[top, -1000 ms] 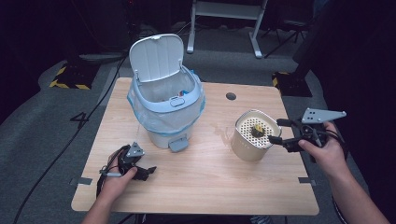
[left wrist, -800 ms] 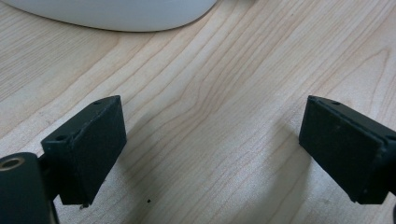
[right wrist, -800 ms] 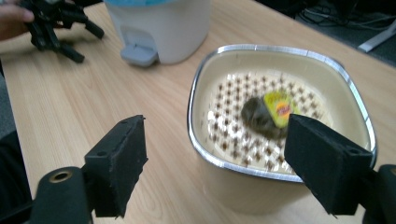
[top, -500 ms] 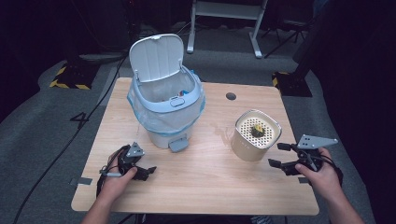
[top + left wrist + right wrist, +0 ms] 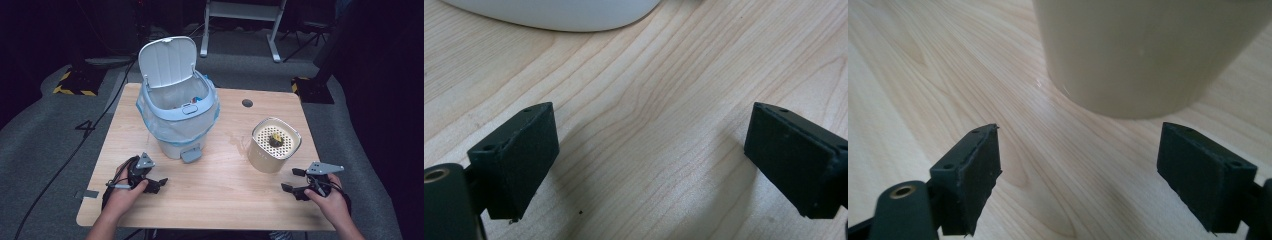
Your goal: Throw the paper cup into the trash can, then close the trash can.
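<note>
The beige strainer cup (image 5: 274, 145) stands just far-left of the right gripper (image 5: 295, 181), whose empty jaws have just been opening. The left gripper (image 5: 159, 184) gapes empty near the pedal bin (image 5: 177, 120).

A pale rectangular wooden table (image 5: 220, 200), a small round dark hole (image 5: 247, 103) near its far edge, stands on grey carpet (image 5: 45, 150), with yellow-and-black striped tape (image 5: 75, 82) beyond its far-left corner and a white metal frame (image 5: 240, 12) behind it.

Bin and canister on the surface (image 5: 220, 195)

The bin (image 5: 177, 117) is set left of the canister (image 5: 274, 145); a claw is rested near each front corner.
</note>
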